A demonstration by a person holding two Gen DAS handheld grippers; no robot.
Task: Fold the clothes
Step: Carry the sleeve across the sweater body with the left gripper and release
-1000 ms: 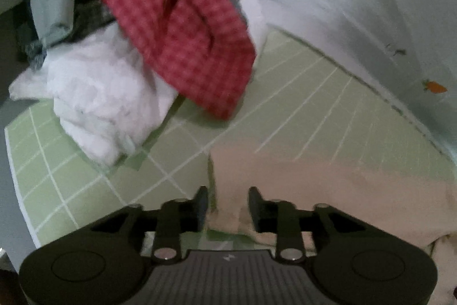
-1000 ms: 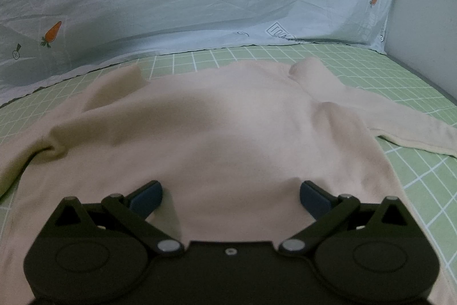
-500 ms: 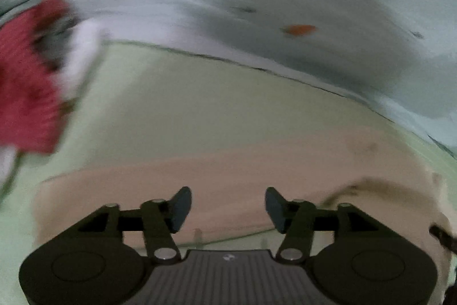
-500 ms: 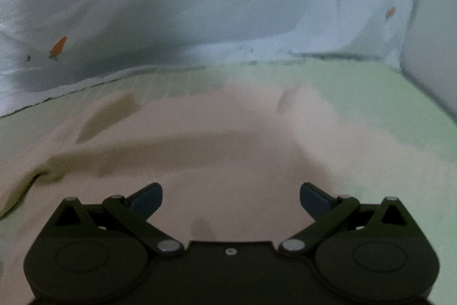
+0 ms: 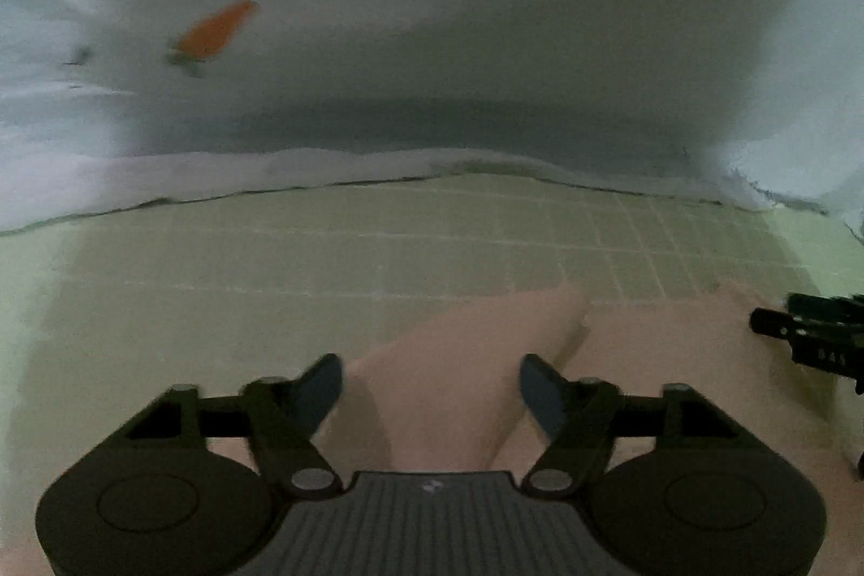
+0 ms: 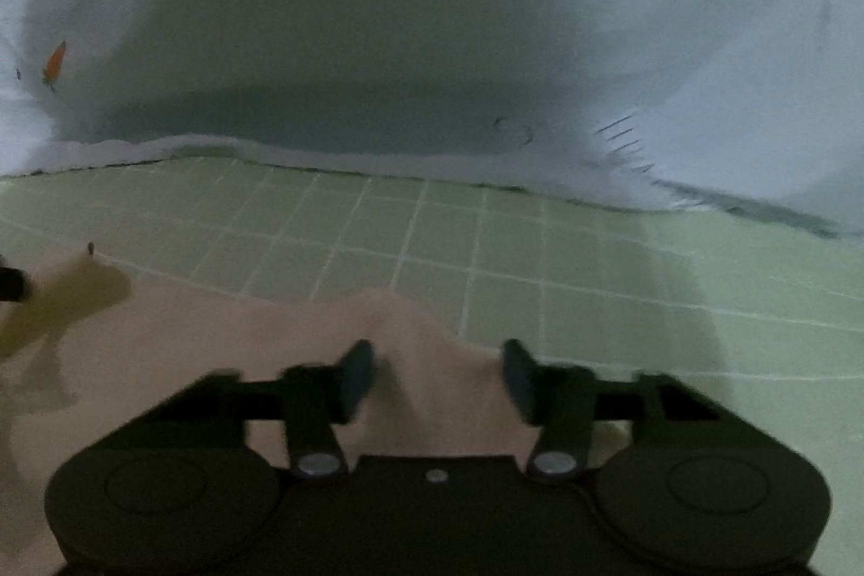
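A cream long-sleeved top lies flat on the green grid mat. In the left wrist view a raised shoulder ridge of it runs between my left gripper's open fingers. In the right wrist view the top fills the lower left, and another ridge of it sits between my right gripper's open fingers. The right gripper also shows at the right edge of the left wrist view.
A pale blue sheet with carrot prints hangs behind the mat's far edge; it also shows in the right wrist view. Bare green mat lies beyond and to the right of the top.
Both grippers have moved forward to the top's far edge. The left swung right, away from the clothes pile, and opened wider. The right gripper's fingers have narrowed around the fabric ridge.
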